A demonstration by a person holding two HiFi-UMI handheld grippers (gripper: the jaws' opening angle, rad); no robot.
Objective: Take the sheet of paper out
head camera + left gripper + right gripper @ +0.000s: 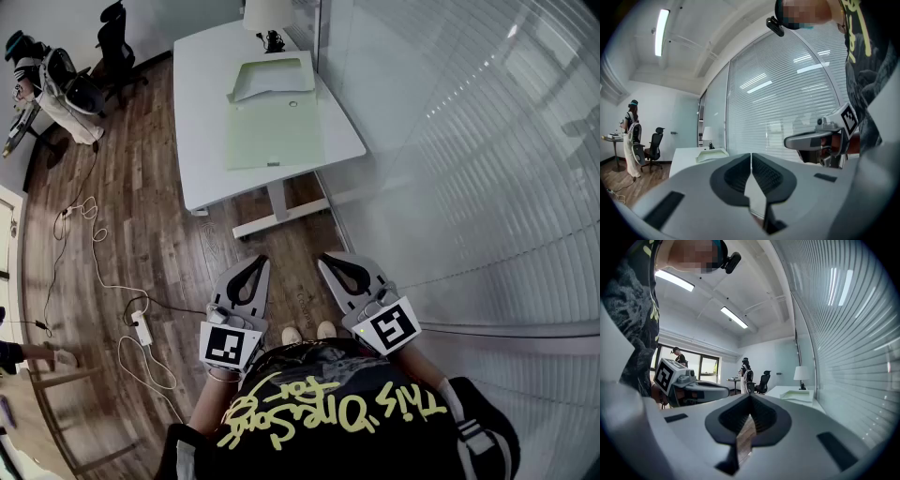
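A pale green document folder (274, 131) lies flat on the white table (202, 141), its flap (272, 77) folded open toward the far end. Whether a sheet shows inside, I cannot tell. The folder also appears far off in the left gripper view (711, 155) and the right gripper view (799, 394). My left gripper (254, 262) and right gripper (329, 260) are held side by side in front of the person's body. Both are well short of the table, above the wooden floor, and point toward it. Both are shut with nothing between the jaws (751, 154) (750, 396).
A table lamp (267, 17) stands at the table's far end. A glass wall with blinds (450, 141) runs along the right. Office chairs (114, 42) and a standing person (52, 80) are at far left. Cables and a power strip (141, 328) lie on the floor.
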